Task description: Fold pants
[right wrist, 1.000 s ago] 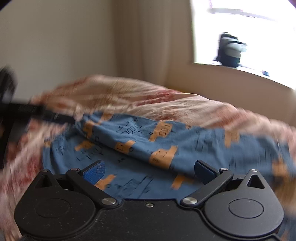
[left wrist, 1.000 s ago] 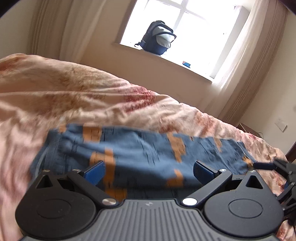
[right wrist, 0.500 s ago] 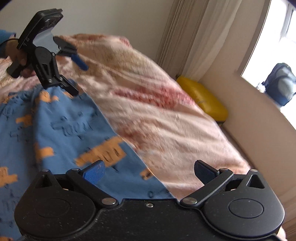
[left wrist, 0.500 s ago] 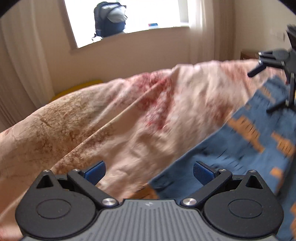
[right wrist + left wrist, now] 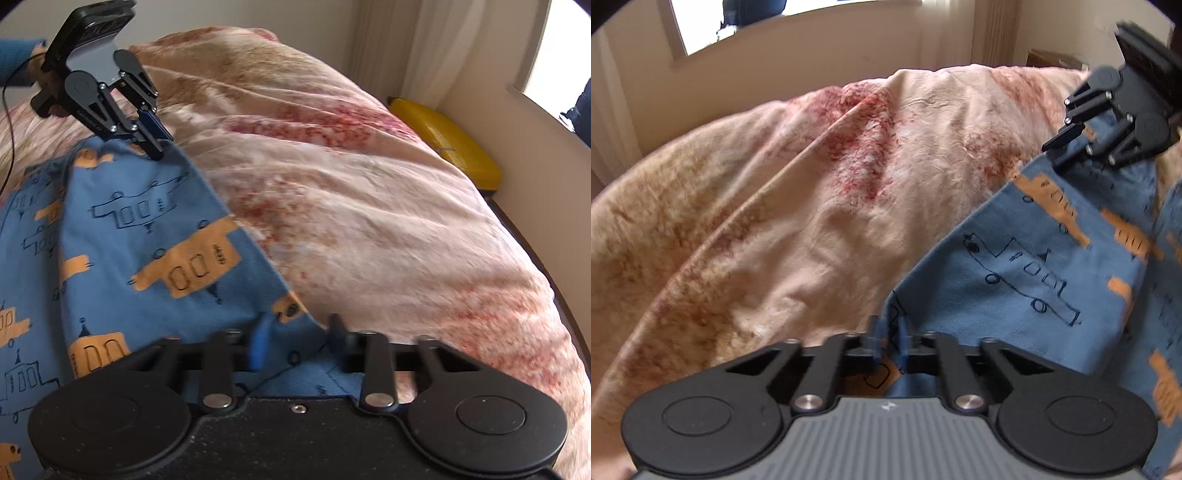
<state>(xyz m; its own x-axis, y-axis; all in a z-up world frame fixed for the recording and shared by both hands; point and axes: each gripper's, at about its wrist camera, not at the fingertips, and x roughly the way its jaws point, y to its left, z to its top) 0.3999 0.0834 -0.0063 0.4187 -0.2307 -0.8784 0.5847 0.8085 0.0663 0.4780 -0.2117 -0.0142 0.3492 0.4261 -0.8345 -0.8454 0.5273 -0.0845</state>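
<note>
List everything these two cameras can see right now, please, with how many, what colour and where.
pants: one, blue with orange and outlined vehicle prints, spread on the bed.
bedcover: one, cream-pink with red blotches, under the pants.
yellow case: one, yellow, on the floor between bed and wall.
curtains: pale beige, beside the window.
window: one, bright, in the far wall; a dark bag on its sill, mostly cut off.
left gripper: one, black with blue pads, jaws just closed on the pants' edge.
right gripper: one, black with blue pads, jaws closing, pants' edge between them.
blue sleeve: one, behind the left gripper.
</note>
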